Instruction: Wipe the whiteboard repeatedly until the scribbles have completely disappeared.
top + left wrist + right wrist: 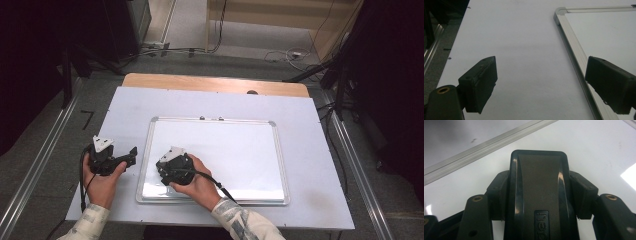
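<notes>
Wiping a whiteboard, as judged from the tool in hand. The table (320,165), under a white sheet, carries the board (240,150), which lies flat in its middle with a silver frame all round. The right gripper (167,170) sits over the board's near-left corner; its jaws are clamped on a black eraser (539,195), which is pressed between both pads and faces the white surface. The left gripper (131,152) rests on the sheet just left of the frame, jaws wide apart with nothing between them.

For a clean pass, the eraser's face probably needs to stay flat on the surface, with strokes that run parallel to the frame and overlap. The grip looks central, so tilt should be easy to control.

Edges: the raised frame (574,57) lies close on the eraser's left and near sides, so a stroke that way would likely catch it. Open room lies to the right and far side, where the board is bare. The free gripper could steady the frame at its left rail. The board's surface shows no marks that can be made out here.
</notes>
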Demonstrator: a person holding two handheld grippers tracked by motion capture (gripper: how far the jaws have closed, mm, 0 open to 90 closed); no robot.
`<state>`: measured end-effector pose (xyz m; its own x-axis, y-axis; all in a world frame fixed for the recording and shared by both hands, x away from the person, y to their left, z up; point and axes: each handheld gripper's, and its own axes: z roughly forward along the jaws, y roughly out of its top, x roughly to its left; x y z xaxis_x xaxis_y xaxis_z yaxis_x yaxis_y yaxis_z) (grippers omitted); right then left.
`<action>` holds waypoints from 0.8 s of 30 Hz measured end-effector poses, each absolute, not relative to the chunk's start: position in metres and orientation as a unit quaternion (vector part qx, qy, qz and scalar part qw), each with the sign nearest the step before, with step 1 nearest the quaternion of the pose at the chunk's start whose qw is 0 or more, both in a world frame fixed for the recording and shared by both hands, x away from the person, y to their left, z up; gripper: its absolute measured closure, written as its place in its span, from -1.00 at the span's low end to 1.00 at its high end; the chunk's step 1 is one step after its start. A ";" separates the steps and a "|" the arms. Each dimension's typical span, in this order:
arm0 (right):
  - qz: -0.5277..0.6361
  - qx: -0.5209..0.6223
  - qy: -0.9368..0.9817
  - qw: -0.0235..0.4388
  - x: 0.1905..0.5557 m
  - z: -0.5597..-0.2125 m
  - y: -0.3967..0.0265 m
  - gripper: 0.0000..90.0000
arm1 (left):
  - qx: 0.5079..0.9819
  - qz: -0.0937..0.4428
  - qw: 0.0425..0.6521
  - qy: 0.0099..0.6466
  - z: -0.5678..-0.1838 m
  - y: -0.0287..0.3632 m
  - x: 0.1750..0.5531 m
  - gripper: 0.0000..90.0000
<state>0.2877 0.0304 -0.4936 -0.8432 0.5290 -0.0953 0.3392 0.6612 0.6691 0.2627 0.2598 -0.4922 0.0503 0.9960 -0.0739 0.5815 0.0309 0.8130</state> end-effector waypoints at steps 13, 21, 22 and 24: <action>0.331 0.300 0.881 0.159 0.334 -0.492 0.029 -0.14 | 0.630 0.292 0.356 0.626 -0.492 0.262 0.262 -0.75; 0.376 0.349 0.848 0.134 0.350 -0.476 0.005 -0.14 | 0.628 0.288 0.355 0.629 -0.494 0.264 0.263 -0.75; 0.383 0.352 0.842 0.140 0.351 -0.471 0.000 -0.14 | 0.628 0.288 0.354 0.630 -0.494 0.264 0.263 -0.75; 0.386 0.360 0.837 0.143 0.353 -0.464 -0.008 -0.14 | 0.629 0.287 0.354 0.629 -0.494 0.264 0.263 -0.75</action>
<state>0.3528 -0.0079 -0.4639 -0.7003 0.7128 0.0387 0.4921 0.4427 0.7495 0.2633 0.2637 -0.4941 0.0433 0.9955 -0.0842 0.5883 0.0427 0.8075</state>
